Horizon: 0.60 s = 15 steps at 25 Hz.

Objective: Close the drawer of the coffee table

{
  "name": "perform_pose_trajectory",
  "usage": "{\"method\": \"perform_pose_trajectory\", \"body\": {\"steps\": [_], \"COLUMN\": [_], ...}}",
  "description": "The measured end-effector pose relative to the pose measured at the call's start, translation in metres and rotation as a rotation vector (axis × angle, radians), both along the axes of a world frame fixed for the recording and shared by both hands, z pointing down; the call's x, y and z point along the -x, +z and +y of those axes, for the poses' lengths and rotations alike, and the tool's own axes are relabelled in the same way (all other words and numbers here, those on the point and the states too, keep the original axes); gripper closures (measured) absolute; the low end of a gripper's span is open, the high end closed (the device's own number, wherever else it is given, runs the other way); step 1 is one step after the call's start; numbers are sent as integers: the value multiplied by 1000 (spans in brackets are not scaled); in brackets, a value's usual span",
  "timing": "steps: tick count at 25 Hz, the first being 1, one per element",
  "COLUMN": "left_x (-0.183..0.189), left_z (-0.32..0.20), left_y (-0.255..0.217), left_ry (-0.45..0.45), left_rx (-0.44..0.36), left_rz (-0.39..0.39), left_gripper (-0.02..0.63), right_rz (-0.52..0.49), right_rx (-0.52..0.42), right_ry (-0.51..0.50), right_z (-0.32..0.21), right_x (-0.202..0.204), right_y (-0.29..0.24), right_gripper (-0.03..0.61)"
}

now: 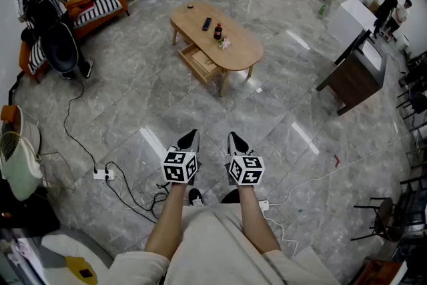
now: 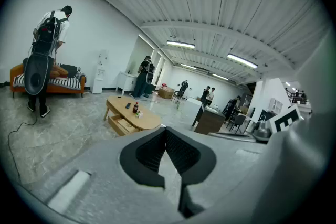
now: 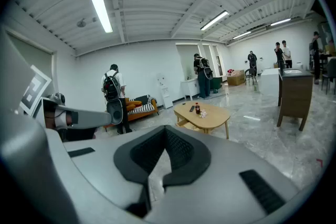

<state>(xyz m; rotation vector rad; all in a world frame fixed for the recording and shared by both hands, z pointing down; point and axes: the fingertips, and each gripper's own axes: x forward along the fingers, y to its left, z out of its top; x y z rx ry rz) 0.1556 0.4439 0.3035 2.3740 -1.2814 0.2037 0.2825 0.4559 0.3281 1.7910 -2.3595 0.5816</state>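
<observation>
We are looking first at the drawer (image 1: 200, 63): it is standing open under the coffee table (image 1: 243, 50), a shallow box of pale wood pulled out toward the lower left of the head view. What is lying inside it we cannot tell. The table top is a smooth oval of light wood, and it is carrying a dark bottle (image 1: 218, 31) and a black remote (image 1: 207, 24). The floor (image 1: 300, 110) is shining like grey marble. We are holding the left gripper (image 1: 189, 138) and the right gripper (image 1: 235, 141) well apart from the table, each with its jaws pressed together on nothing.

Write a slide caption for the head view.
Left claw and right claw, both shut, face a distant oval wooden coffee table, drawer open.
</observation>
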Motion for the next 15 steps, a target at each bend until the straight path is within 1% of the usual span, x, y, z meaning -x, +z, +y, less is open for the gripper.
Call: {"method": "perform_pose_trajectory", "body": {"steps": [4, 8, 11, 15], "left_x": [-2, -14, -20, -9], "left_z": [-1, -3, -4, -8], "left_y": [5, 6, 6, 4], "left_ry": [18, 60, 84, 83], "left_rx": [8, 8, 3, -4], "left_rz": [2, 18, 15, 4], "left_gripper": [606, 606, 606, 606], "right_rz": [5, 11, 13, 4], "right_rx": [-2, 7, 9, 15], "right_ry": [9, 1, -7, -7], "right_z": [5, 7, 5, -1], "right_x": [1, 1, 2, 10], "right_y": [-2, 0, 0, 1], "right_gripper": [563, 563, 563, 563]}}
